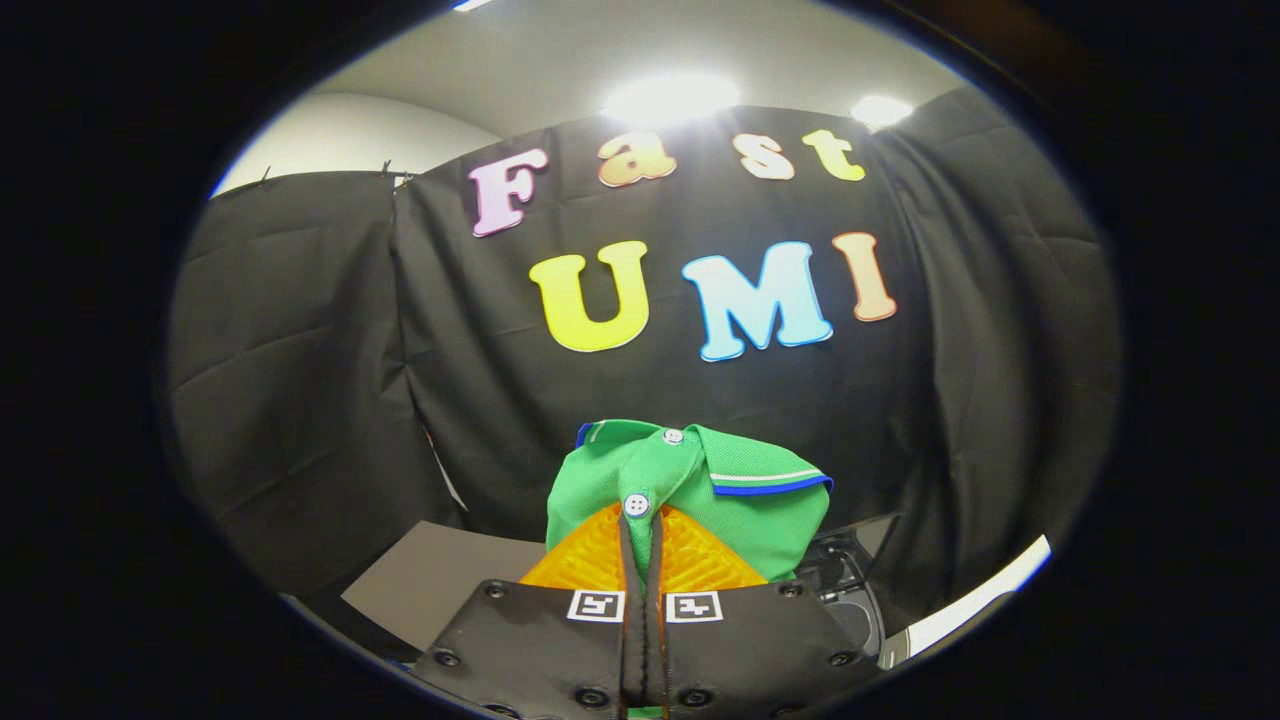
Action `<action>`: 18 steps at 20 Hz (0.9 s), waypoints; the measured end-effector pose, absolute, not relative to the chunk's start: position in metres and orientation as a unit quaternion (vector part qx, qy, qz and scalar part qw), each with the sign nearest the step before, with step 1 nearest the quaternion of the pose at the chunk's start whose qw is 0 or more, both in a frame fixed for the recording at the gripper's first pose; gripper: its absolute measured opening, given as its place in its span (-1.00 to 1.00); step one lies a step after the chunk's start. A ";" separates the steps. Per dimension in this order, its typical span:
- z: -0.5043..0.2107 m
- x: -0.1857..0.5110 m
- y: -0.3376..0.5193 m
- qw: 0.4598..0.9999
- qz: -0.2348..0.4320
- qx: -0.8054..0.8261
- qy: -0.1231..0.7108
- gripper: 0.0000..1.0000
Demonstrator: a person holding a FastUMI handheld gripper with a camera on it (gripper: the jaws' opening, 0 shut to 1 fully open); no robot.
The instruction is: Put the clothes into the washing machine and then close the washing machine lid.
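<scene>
tool point(643, 525) clamped tight on green polo shirt point(690, 490), fabric pinched between both fingers at the placket, collar bunched at 12 o'clock just past tips; washing machine point(850, 590) low at 3 o'clock

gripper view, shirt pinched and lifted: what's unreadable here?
- Washing machine: in the gripper view, mostly hidden behind the green polo shirt and the tool; whether its lid is open cannot be told.
- Shirt's lower body: hidden behind the tool's fingers, which are shut on the placket.
- Any other clothes: the area below is cut off by the tool's body.
</scene>
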State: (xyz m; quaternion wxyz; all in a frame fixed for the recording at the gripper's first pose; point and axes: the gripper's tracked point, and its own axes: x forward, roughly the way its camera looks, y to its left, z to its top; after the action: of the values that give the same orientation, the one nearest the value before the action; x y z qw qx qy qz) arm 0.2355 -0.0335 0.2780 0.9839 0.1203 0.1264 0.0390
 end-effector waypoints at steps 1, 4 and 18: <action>0.277 0.233 -0.044 0.984 0.031 0.123 0.127 -0.98; 0.271 0.229 -0.076 0.983 0.010 0.130 0.129 -0.98; 0.220 0.237 -0.141 0.978 0.004 0.126 0.169 -0.97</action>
State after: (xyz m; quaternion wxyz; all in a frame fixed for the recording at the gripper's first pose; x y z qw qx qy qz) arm 0.2367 -0.1410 0.2201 0.9775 0.1258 0.1690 0.0036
